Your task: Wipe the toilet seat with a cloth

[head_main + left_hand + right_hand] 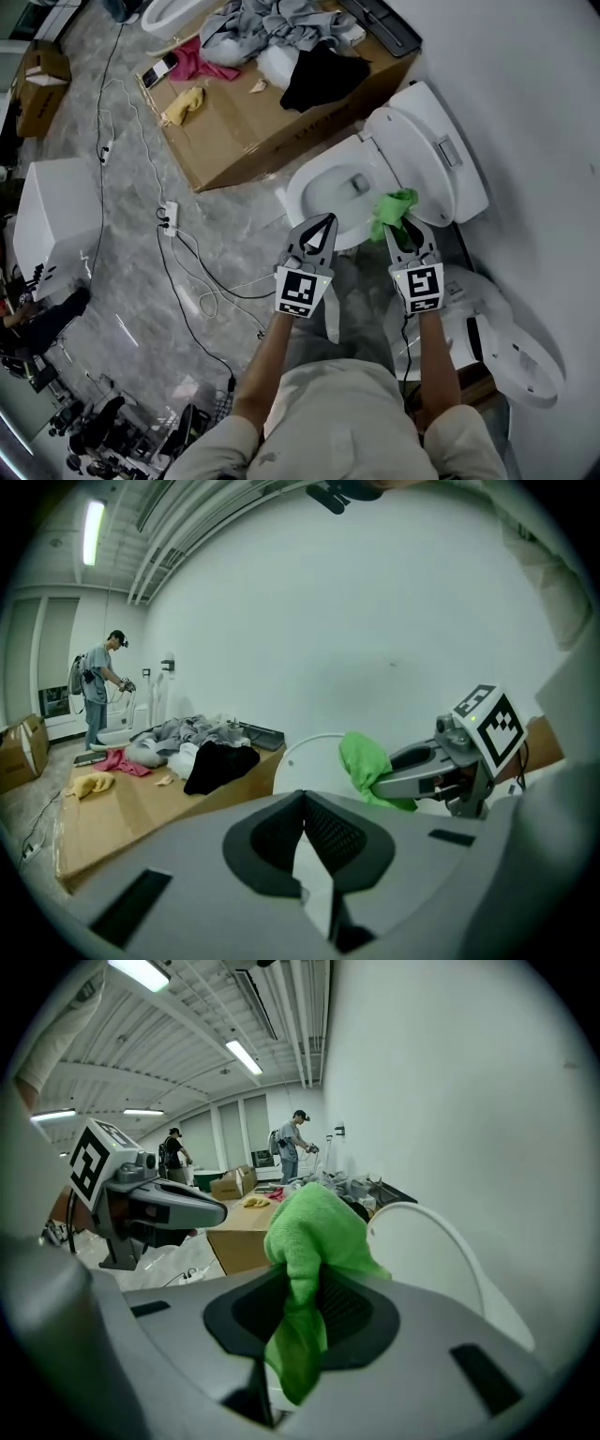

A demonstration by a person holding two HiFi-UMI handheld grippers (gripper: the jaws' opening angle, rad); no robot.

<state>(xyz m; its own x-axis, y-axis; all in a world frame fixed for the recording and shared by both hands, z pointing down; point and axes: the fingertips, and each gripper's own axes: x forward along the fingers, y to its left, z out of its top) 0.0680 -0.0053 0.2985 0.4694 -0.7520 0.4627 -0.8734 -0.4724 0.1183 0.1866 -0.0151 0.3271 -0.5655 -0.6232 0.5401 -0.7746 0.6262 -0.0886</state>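
Note:
A white toilet stands against the wall with its lid (433,150) raised and its seat (314,183) down around the bowl. My right gripper (399,223) is shut on a green cloth (393,210), which it holds over the seat's right side near the hinge. In the right gripper view the cloth (311,1237) bunches out between the jaws, with the lid (441,1246) behind. My left gripper (327,221) hovers over the seat's near rim, shut, holding nothing. The left gripper view shows the cloth (366,764) and the right gripper (427,769) to its right.
A flat cardboard box (253,112) piled with clothes lies beyond the toilet. Cables and a power strip (169,217) run over the marble floor at left. Another white toilet (511,347) sits at my right, by the wall. People stand far off (97,682).

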